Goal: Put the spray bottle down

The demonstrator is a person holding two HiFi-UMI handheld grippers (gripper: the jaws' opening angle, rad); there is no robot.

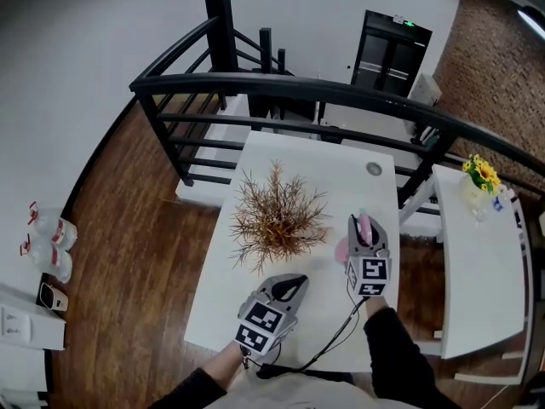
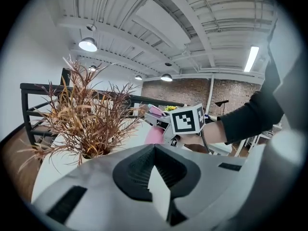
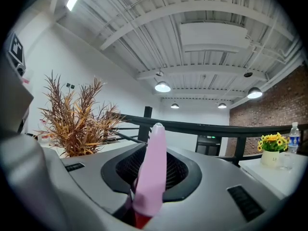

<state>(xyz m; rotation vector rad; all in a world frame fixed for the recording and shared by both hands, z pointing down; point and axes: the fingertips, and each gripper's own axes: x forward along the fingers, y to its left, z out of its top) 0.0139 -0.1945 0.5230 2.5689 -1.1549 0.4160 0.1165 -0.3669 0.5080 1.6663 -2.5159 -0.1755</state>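
Observation:
My right gripper (image 1: 363,227) is shut on a pink spray bottle (image 1: 344,249), holding it over the right part of the white table (image 1: 341,177). In the right gripper view the bottle's pink top (image 3: 153,170) stands up between the jaws of the right gripper (image 3: 154,150). The left gripper view shows the bottle (image 2: 155,134) beside that gripper's marker cube. My left gripper (image 1: 292,285) hovers near the table's front edge, shut with nothing in it; its jaws (image 2: 155,150) meet at the tip. A dried brown plant (image 1: 277,216) stands mid-table, left of the bottle.
A black railing (image 1: 341,92) runs behind the table. A second white table (image 1: 477,271) at the right carries yellow flowers (image 1: 481,175) and a water bottle (image 1: 509,198). A small grey disc (image 1: 374,169) lies at the far right of the main table. A cable (image 1: 328,343) trails over the front edge.

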